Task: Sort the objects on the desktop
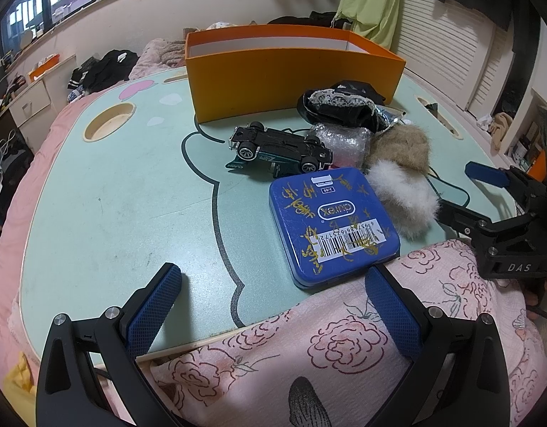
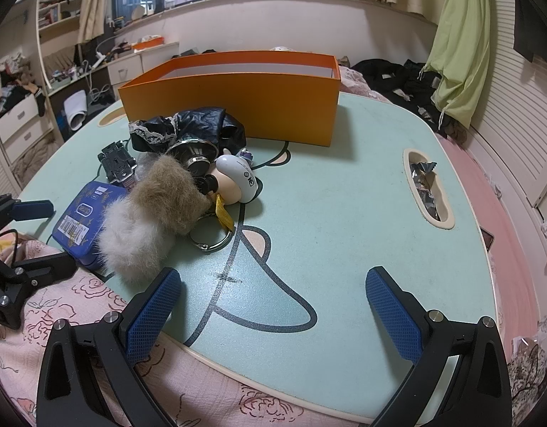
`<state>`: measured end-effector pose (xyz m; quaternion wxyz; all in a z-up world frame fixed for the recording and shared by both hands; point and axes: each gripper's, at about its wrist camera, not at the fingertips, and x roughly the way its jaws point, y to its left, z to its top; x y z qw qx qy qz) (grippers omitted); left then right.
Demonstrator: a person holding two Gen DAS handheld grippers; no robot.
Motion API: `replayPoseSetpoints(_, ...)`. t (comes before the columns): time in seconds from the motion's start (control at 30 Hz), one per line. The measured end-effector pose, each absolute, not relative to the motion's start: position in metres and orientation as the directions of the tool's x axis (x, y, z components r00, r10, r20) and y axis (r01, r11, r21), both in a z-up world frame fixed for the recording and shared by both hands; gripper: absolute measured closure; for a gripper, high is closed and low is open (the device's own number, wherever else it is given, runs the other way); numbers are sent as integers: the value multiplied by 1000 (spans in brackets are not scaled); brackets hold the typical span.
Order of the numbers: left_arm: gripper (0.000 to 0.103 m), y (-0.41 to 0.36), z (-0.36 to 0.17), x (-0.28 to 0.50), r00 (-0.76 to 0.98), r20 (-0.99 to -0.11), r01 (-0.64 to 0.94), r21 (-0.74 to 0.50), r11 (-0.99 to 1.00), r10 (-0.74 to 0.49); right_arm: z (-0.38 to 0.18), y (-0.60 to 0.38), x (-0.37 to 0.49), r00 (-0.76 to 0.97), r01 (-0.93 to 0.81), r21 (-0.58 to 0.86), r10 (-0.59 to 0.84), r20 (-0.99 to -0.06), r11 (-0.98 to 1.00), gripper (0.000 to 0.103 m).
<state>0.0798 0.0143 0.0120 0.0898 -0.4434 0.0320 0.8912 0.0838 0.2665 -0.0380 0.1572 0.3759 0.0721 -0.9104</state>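
An open orange box (image 1: pixel 287 71) (image 2: pixel 237 96) stands at the back of the mint lap table (image 1: pixel 113 195) (image 2: pixel 344 213). In front of it lie a black toy car (image 1: pixel 280 149) (image 2: pixel 116 163) on its roof, a blue tin (image 1: pixel 332 224) (image 2: pixel 83 220), a brown and white fur piece (image 1: pixel 401 174) (image 2: pixel 156 213), black lace cloth (image 1: pixel 341 106) (image 2: pixel 188 126), a bubble-wrap bundle (image 1: pixel 341 142) and a white figurine keychain (image 2: pixel 237 181). My left gripper (image 1: pixel 273 306) is open and empty, just short of the tin. My right gripper (image 2: pixel 273 306) is open and empty over the table's near edge.
Pink floral bedding (image 1: pixel 291 363) (image 2: pixel 77 306) laps over the table's near edge. The table has a round cup recess (image 1: pixel 109 124) and a slot with foil wrappers (image 2: pixel 426 188). Clothes, drawers and a window ledge lie beyond. The right gripper shows in the left view (image 1: pixel 504 220).
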Motion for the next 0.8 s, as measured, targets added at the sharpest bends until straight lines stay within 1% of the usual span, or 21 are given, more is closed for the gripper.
replayPoseSetpoints(0.07, 0, 16, 18, 82, -611, -778, -203, -26, -979, 147, -38, 266, 84, -668, 340, -14, -231, -707, -940, 0)
replayPoseSetpoints(0.2, 0, 30, 33, 80, -620, -754, -268, -57, -962, 218, -38, 266, 84, -668, 340, -15, -231, -707, -940, 0)
replayPoseSetpoints(0.27, 0, 41, 36, 68, -602, -767, -290, -51, -956, 224, -38, 266, 84, -669, 340, -15, -231, -707, -940, 0)
replayPoseSetpoints(0.4, 1, 62, 30, 47, -556, -812, -312, 5, -950, 178, -38, 266, 84, -669, 340, -14, -231, -707, -940, 0)
replayPoseSetpoints(0.43, 5, 66, 25, 41, -537, -827, -311, 13, -950, 165, -38, 266, 84, -669, 340, -14, -231, -707, -940, 0)
replayPoseSetpoints(0.47, 20, 67, 22, 41, -526, -835, -311, 12, -950, 162, -38, 266, 84, -669, 340, -15, -231, -707, -940, 0)
replayPoseSetpoints(0.5, 25, 67, 18, 40, -513, -843, -308, 7, -952, 159, -38, 266, 84, -669, 340, -15, -231, -707, -940, 0)
replayPoseSetpoints(0.53, 33, 67, 20, 42, -534, -831, -299, 16, -954, 153, -38, 266, 84, -669, 340, -16, -230, -706, -940, 0)
replayPoseSetpoints(0.57, 36, 65, 20, 45, -536, -827, -298, 2, -954, 166, -38, 266, 84, -669, 340, -15, -231, -706, -940, 0)
replayPoseSetpoints(0.63, 36, 61, 22, 49, -543, -816, -292, -35, -956, 196, -38, 267, 84, -668, 340, -13, -231, -707, -940, 0)
replayPoseSetpoints(0.8, 36, 52, 29, 62, -609, -765, -264, -52, -963, 208, -37, 266, 84, -671, 339, -13, -232, -704, -941, 0)
